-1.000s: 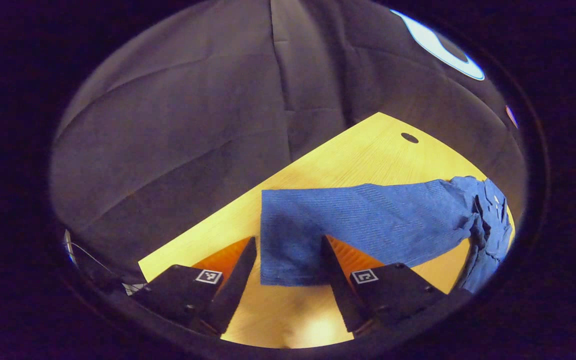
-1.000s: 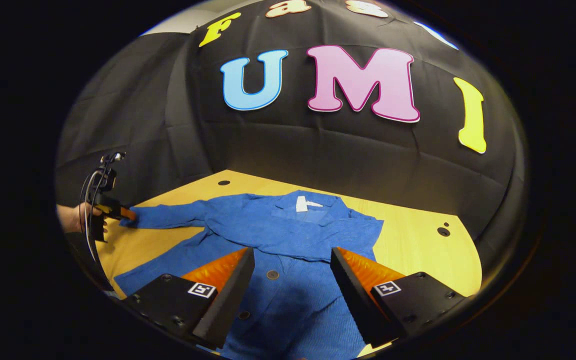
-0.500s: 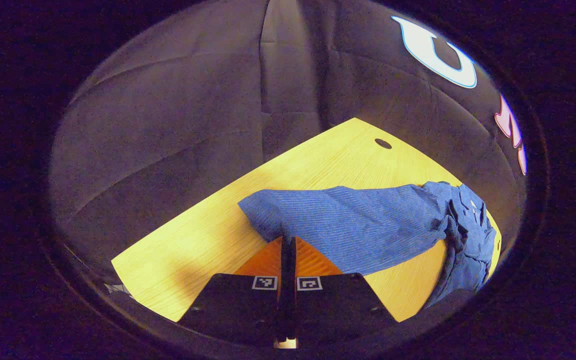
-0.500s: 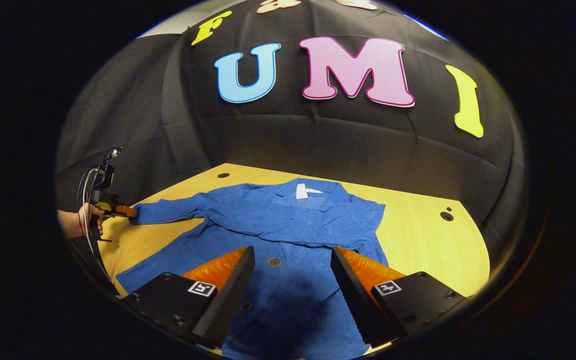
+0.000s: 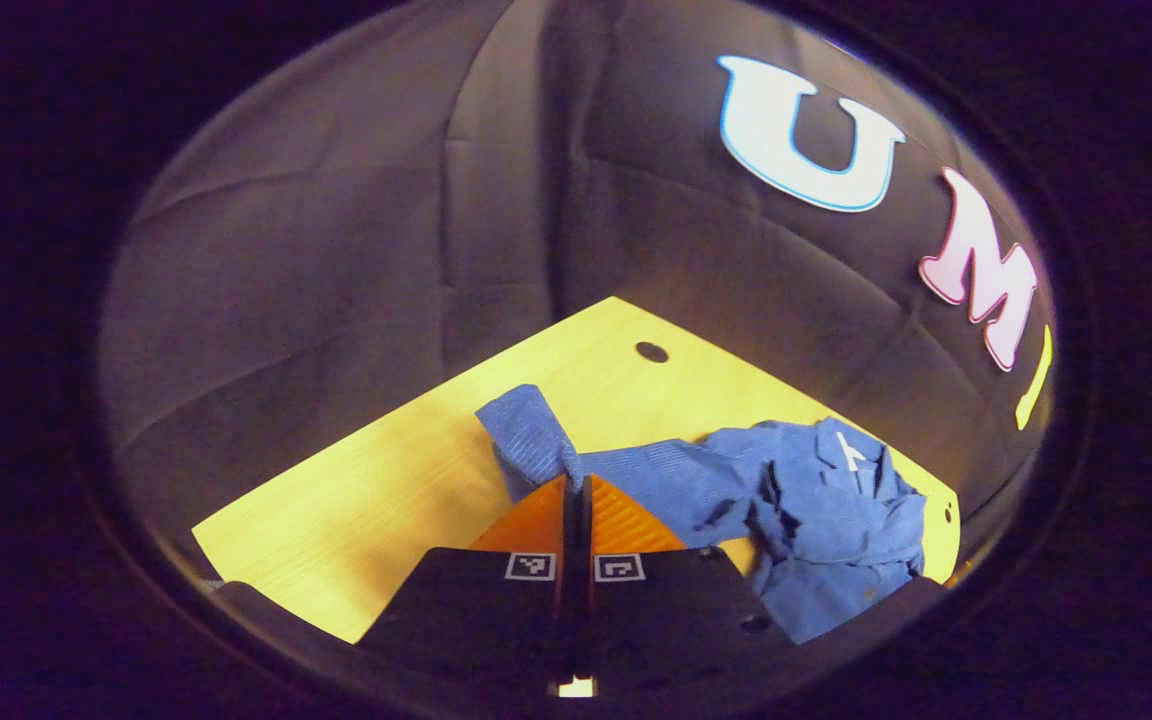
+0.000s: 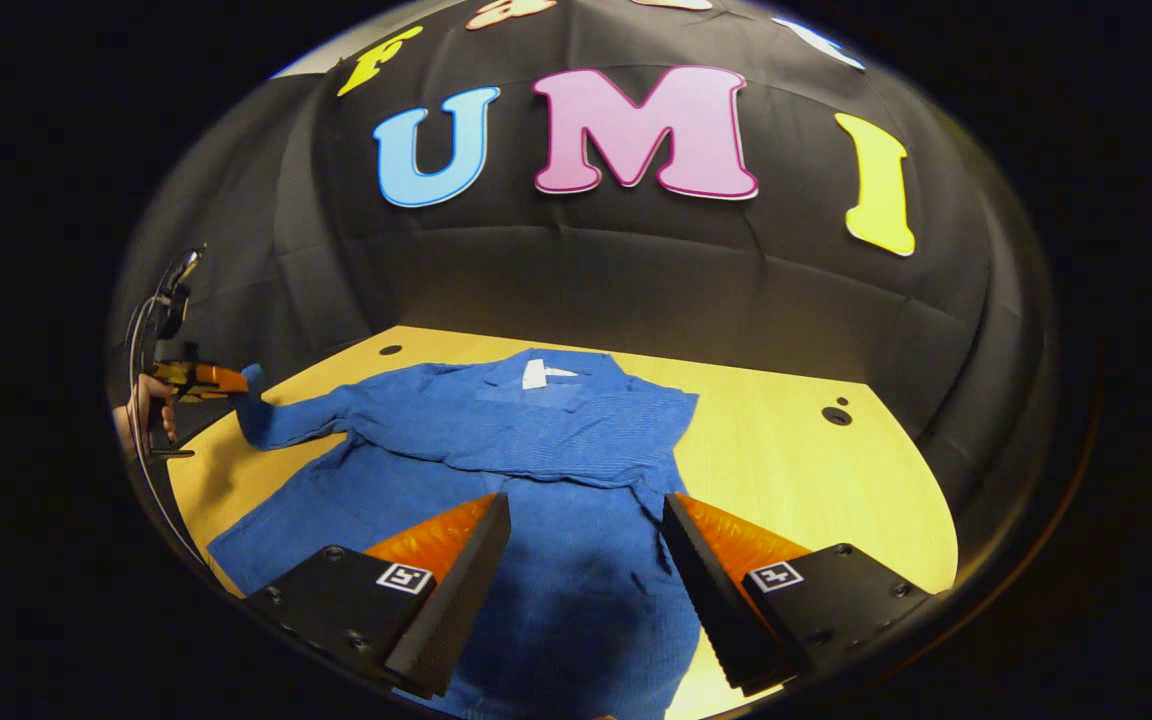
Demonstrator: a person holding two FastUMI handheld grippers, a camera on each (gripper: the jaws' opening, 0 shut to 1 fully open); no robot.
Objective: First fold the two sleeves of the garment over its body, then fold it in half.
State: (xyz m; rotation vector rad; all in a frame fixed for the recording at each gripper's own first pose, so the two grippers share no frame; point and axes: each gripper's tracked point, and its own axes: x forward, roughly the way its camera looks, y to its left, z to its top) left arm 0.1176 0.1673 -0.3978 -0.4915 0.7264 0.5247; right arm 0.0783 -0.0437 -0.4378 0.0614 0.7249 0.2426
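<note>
A blue buttoned garment (image 6: 536,440) lies front up on the wooden table (image 6: 796,470), one sleeve folded across its chest. My right gripper (image 6: 586,505) hovers open above the garment's lower body, with nothing between its fingers. At the far left of the right gripper view, my left gripper (image 6: 206,378) holds the other sleeve's cuff (image 6: 254,398) off the table. In the left gripper view, my left gripper (image 5: 576,488) is shut on that cuff (image 5: 528,435). The sleeve runs from there to the rumpled body (image 5: 826,520).
Black cloth walls stand close behind the table on two sides. The tabletop has small round holes (image 5: 651,351) (image 6: 836,415) near its back corners. A hand (image 6: 141,415) holds the left gripper at the table's left edge. Bare wood (image 5: 376,510) lies left of the sleeve.
My left gripper went from open over the flat cuff to shut on it, then raised it off the table, turning towards the garment's body. My right gripper stayed open, shifting slightly.
</note>
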